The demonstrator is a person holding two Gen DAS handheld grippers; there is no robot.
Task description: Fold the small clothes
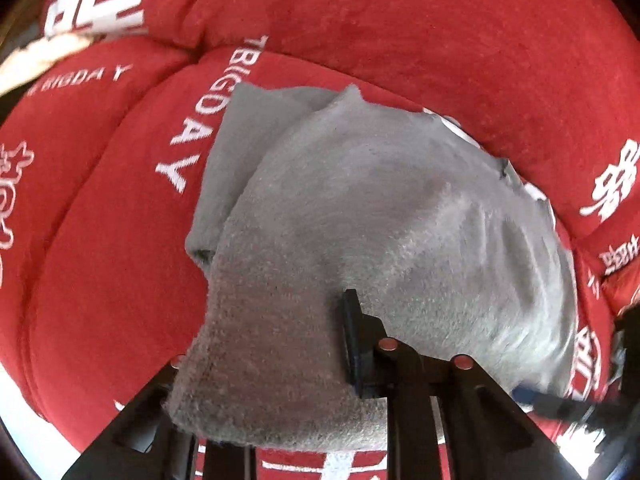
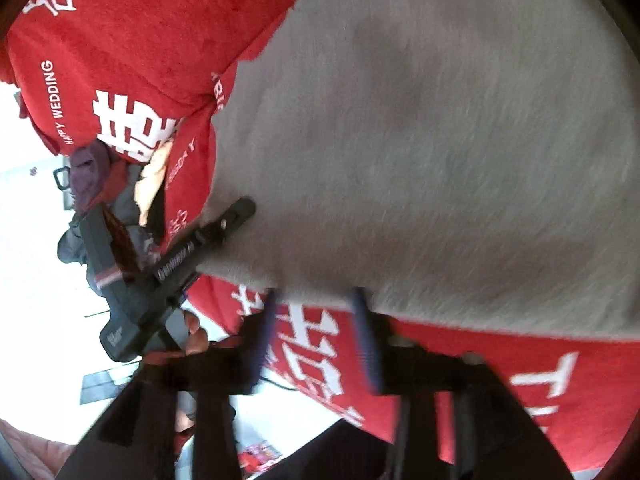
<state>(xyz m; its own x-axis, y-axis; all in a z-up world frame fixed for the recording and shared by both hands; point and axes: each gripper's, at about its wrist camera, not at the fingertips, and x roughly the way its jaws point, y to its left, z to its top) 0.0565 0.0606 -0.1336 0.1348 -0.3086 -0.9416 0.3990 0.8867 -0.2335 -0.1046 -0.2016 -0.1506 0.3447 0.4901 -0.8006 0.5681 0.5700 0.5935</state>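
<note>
Cloth (image 1: 380, 216), grey, folded, lies lengthwise across red quilt (image 1: 440, 32).

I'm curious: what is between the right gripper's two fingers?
Red blanket with white letters, in the right wrist view; the grey cloth starts past the right gripper.

Left wrist view: the left gripper (image 1: 276, 344) shows only one dark finger (image 1: 354, 344); the other is buried under the near edge of the grey fleecy folded garment (image 1: 360, 208), so the grip itself cannot be read. Far-right folds of the garment smear with motion blur. A dark object (image 1: 576, 406) at the lower right is blurred and unidentifiable.

Right wrist view: the right gripper (image 2: 316, 336) has both blue-edged fingers blurred. The garment runs off the top and right edges. White lettering on the red printed quilted cover (image 2: 152, 28) is cut at the lower right.
</note>
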